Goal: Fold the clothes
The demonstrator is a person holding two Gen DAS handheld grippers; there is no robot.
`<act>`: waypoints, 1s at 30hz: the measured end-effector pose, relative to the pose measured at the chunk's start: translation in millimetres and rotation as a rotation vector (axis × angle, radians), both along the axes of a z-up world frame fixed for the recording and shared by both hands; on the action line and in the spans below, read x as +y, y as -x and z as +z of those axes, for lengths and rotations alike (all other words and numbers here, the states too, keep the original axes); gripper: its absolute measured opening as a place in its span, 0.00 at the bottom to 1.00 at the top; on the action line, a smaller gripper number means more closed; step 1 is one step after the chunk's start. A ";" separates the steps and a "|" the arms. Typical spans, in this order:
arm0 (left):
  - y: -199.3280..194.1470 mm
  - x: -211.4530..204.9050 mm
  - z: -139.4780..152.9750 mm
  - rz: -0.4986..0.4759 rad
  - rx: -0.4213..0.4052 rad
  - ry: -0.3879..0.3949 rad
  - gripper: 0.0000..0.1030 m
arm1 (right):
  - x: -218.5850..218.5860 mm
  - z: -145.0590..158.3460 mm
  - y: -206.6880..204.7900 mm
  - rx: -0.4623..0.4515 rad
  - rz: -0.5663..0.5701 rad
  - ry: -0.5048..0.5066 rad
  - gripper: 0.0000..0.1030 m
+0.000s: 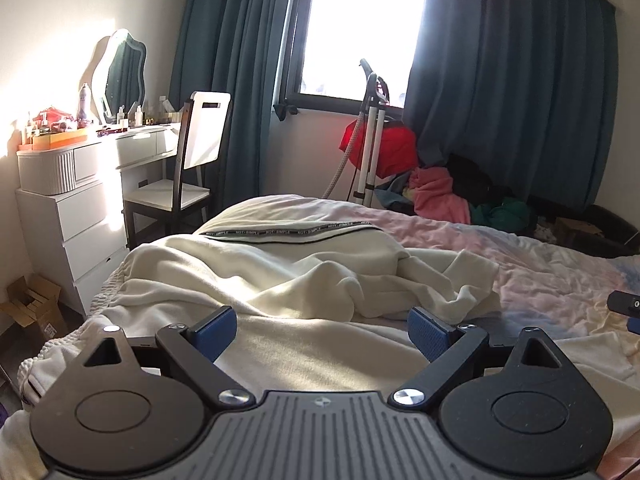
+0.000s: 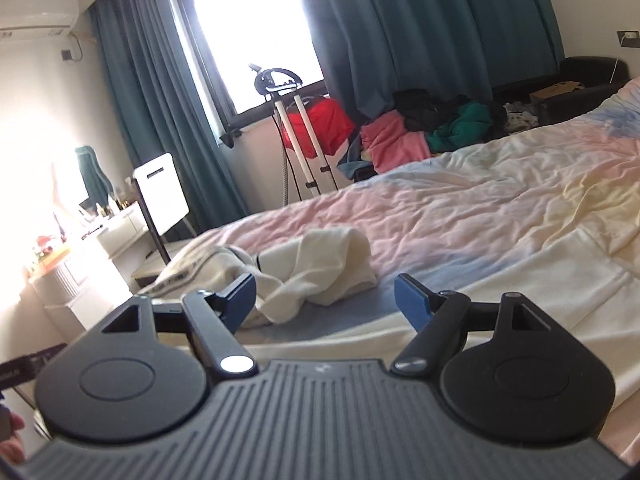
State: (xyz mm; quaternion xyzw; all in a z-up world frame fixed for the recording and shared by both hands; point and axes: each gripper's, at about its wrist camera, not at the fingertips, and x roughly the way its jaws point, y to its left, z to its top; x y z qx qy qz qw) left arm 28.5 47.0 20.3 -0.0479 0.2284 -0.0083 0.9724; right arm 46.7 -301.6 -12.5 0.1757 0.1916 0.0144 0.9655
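Note:
A cream garment (image 1: 304,280) with a black lettered band lies crumpled on the bed, right in front of my left gripper (image 1: 322,334), which is open and empty just above the cloth. In the right wrist view the same cream garment (image 2: 316,268) lies bunched just ahead and left of my right gripper (image 2: 325,300), which is open and empty above the bedsheet. The tip of the right gripper (image 1: 626,306) shows at the right edge of the left wrist view.
The bed has a pink, blue and yellow pastel sheet (image 2: 500,208). A white dresser (image 1: 80,200) and chair (image 1: 188,168) stand at the left. A garment steamer (image 1: 372,136) and a pile of clothes (image 1: 444,192) sit under the window with teal curtains.

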 end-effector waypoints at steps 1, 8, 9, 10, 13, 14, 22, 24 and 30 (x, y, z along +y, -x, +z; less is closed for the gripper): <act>-1.8 0.6 -6.2 -0.003 0.010 0.000 0.91 | 0.3 -4.0 0.8 0.014 -0.007 0.000 0.76; -4.7 -8.1 -34.8 -0.046 0.038 -0.076 0.91 | 3.0 -7.3 3.4 0.037 -0.060 0.043 0.76; -4.4 -11.2 -36.6 -0.046 0.032 -0.099 0.91 | 2.8 -8.4 3.2 0.038 -0.067 0.044 0.76; -4.2 -14.0 -38.5 -0.048 0.028 -0.119 0.91 | 3.3 -9.5 2.9 0.043 -0.070 0.048 0.76; -4.7 -20.4 -44.9 -0.059 0.038 -0.141 0.91 | 4.4 -12.4 1.2 0.066 -0.075 0.058 0.76; -5.4 -22.1 -47.6 -0.063 0.044 -0.139 0.91 | 4.2 -13.3 0.6 0.074 -0.075 0.054 0.76; -24.9 -45.7 -70.0 -0.128 0.082 -0.140 0.91 | -3.1 -15.8 2.8 0.087 -0.145 0.039 0.76; -39.4 -59.0 -74.3 -0.160 0.090 -0.166 0.91 | -9.6 -17.7 2.5 0.093 -0.158 0.008 0.76; -103.4 -115.0 -78.3 -0.231 0.068 -0.235 0.90 | -30.3 -28.3 -2.1 0.106 -0.221 -0.042 0.76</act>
